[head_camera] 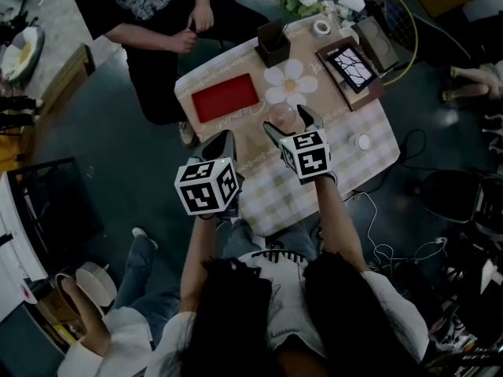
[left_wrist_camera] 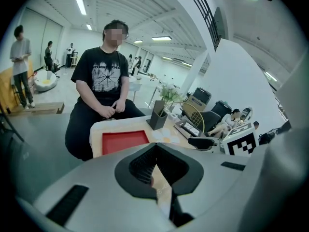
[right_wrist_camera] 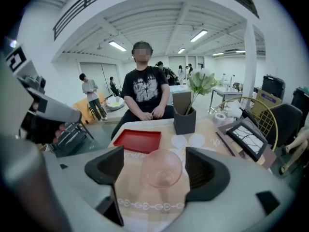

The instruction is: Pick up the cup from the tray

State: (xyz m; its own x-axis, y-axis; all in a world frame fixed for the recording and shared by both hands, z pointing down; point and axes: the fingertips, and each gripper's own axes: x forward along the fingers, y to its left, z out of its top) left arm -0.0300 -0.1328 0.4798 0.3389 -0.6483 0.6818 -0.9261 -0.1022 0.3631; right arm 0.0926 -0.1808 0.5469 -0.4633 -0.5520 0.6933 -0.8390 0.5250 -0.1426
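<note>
Your bench (head_camera: pixel 346 159), draped in a checked cloth.
On it you have a red tray (head_camera: pixel 226 97), flower mat (head_camera: pixel 291 82), pink cup (head_camera: pixel 281 118), dark holder (head_camera: pixel 273 44) and framed picture (head_camera: pixel 351 64).

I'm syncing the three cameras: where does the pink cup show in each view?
Head view: cup mid-table, between the right gripper's open jaws.
Left gripper view: not visible.
Right gripper view: lower centre, between the jaws.
Shared landmark: red tray, in all three.

Pink cup (head_camera: pixel 282 117) (near red tray (head_camera: pixel 226 98))
</note>
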